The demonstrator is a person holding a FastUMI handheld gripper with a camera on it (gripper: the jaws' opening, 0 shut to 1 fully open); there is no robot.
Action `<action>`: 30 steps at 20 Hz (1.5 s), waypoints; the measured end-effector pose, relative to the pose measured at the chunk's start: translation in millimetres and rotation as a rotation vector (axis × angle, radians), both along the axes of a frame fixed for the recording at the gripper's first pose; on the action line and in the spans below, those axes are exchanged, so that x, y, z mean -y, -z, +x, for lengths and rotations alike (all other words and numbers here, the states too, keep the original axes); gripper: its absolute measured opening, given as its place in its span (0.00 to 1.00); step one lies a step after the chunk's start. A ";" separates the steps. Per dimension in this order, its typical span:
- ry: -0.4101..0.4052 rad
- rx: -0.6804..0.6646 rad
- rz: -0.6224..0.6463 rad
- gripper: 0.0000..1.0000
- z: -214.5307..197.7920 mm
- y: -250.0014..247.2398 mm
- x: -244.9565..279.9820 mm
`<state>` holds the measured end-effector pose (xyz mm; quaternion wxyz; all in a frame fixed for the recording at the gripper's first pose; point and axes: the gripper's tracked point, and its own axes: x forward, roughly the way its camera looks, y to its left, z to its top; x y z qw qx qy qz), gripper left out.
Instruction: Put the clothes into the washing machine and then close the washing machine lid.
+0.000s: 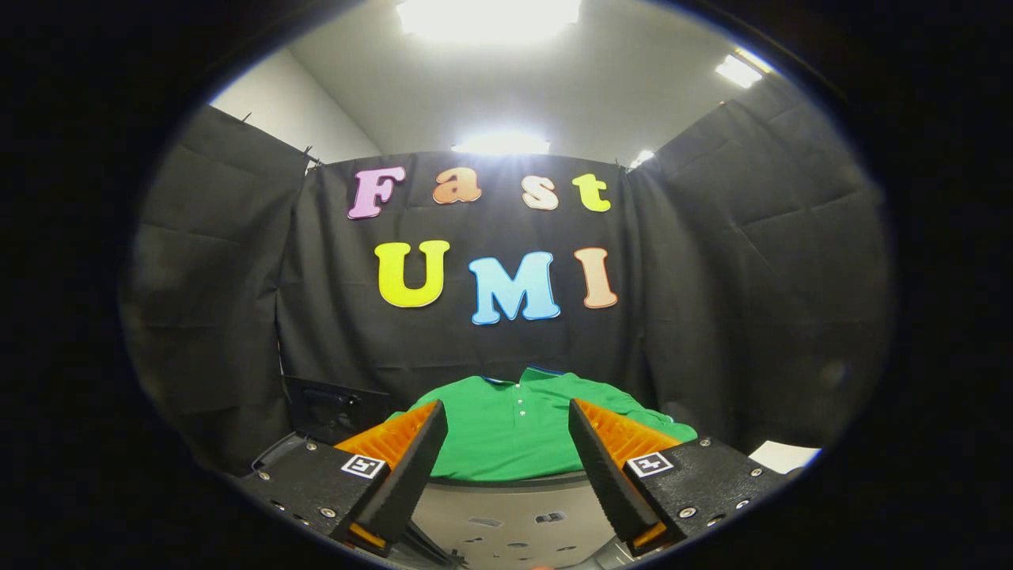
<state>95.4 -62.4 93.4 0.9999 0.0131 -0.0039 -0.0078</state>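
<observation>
A green polo shirt [514,427] with a buttoned collar lies spread flat just beyond my fingers, against the black cloth wall. My gripper [506,423] is open, its two fingers standing wide apart with the shirt seen through the gap and nothing held. Below the shirt's near edge, between the fingers, a grey perforated surface [514,522] with a dark curved rim shows; it looks like the washing machine's drum opening, though I cannot tell for sure.
A dark panel, perhaps the raised lid [332,408], stands to the left behind my left finger. A white sheet [783,455] lies to the right past the right finger. Black cloth walls close in on three sides.
</observation>
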 end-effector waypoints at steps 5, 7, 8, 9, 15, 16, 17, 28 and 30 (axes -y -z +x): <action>0.003 -0.045 -0.009 0.95 35.1 -5.2 13.7; -0.005 -0.055 -0.004 0.95 48.8 -7.7 15.7; -0.012 -0.060 -0.008 0.95 54.9 -8.2 16.1; -0.023 -0.072 -0.017 0.95 62.3 -7.9 15.0; -0.057 -0.119 -0.041 0.95 105.4 -7.8 15.2; -0.064 -0.123 -0.033 0.95 112.6 -8.3 14.8; -0.071 -0.130 -0.025 0.95 119.0 -8.5 14.4; -0.075 -0.253 -0.002 0.95 187.6 12.8 28.4; -0.078 -0.288 0.000 0.95 198.4 22.0 29.8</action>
